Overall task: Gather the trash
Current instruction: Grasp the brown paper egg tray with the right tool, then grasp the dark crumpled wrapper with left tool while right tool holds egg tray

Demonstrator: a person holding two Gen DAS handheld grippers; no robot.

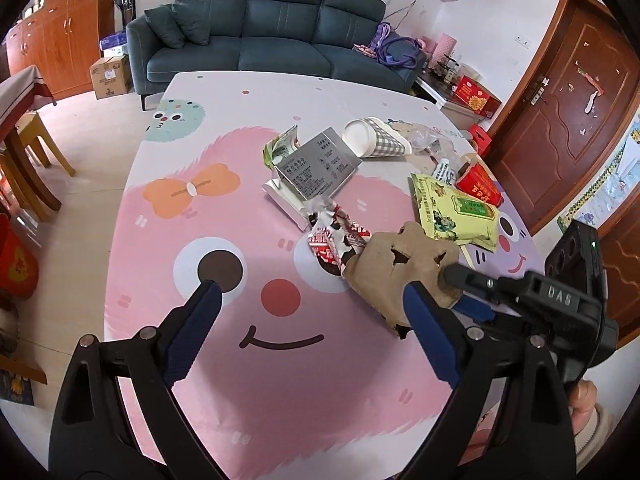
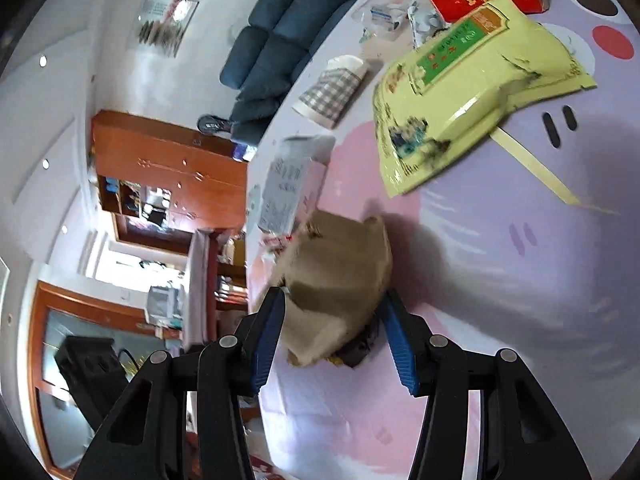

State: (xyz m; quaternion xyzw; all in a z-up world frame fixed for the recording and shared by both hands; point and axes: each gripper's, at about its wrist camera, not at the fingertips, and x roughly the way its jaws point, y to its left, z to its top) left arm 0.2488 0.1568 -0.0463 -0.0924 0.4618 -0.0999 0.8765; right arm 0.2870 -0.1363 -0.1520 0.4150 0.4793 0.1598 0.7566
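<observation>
The left gripper [image 1: 312, 300] hangs low over the table [image 1: 280, 380], pointing across it toward the sofa [image 1: 256, 28], its two blue-padded fingers [image 1: 192, 336] spread wide with nothing between them. The right gripper [image 2: 334, 312] comes in from the right side, rolled over so that its view of the room is tipped sideways, and its fingers [image 2: 268, 340] pinch a crumpled piece of brown cardboard [image 2: 340, 280]. In the left view the same gripper [image 1: 452, 276] shows as a black body with one finger pressed into the cardboard [image 1: 400, 268]; a thumb [image 1: 584, 396] of the person holding it shows at the lower right edge.

The cardboard is torn, with dark ragged holes and a frayed lower edge. It sits at the table's right-hand middle, touching a crushed red and white wrapper [image 1: 332, 236]. Whether it rests on the cloth or is lifted clear, I cannot tell.

Beyond it lie a grey printed box [image 1: 316, 168], a checked paper cup [image 1: 376, 138] on its side, a yellow-green packet [image 1: 456, 212], a red carton [image 1: 480, 184] and some clear plastic [image 1: 428, 140], all close together on the pink cartoon tablecloth.
</observation>
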